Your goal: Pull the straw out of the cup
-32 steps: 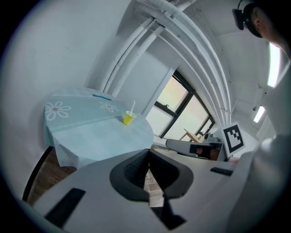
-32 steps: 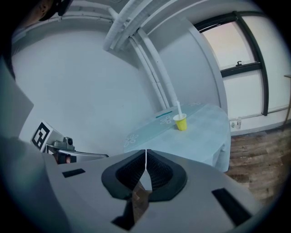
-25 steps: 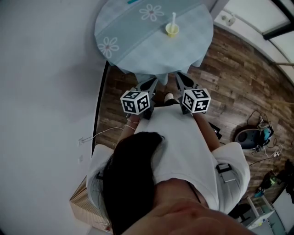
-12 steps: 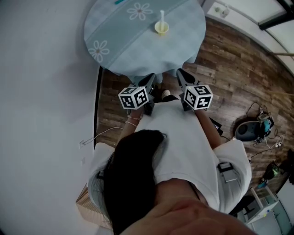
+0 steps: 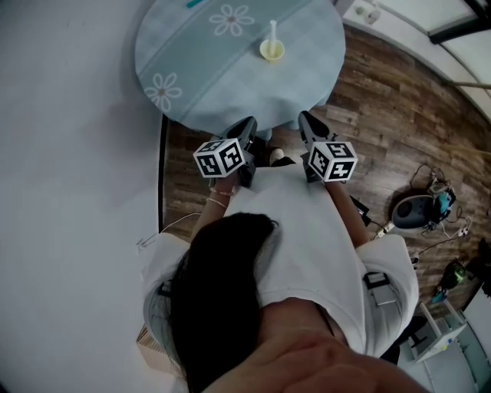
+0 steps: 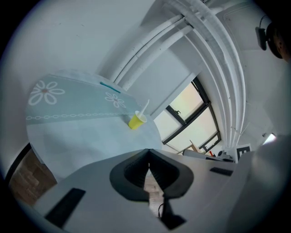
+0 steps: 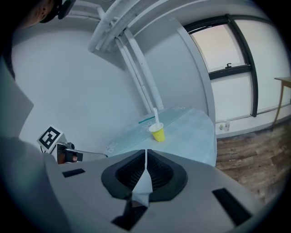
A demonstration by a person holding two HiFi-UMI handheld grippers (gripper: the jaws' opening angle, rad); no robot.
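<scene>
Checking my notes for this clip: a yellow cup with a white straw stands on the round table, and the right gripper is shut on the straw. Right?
Not quite. The right gripper is shut on nothing: the right gripper view shows the straw in the yellow cup on the round table, well ahead of its jaws.

A round table (image 5: 230, 69) under a pale blue cloth printed with white daisies (image 5: 232, 19) stands on a wood-plank floor (image 5: 391, 130) beside a white wall (image 5: 69, 153). A round dark device (image 5: 414, 209) with cables lies on the floor; white pipes (image 7: 135, 70) climb the wall.
</scene>
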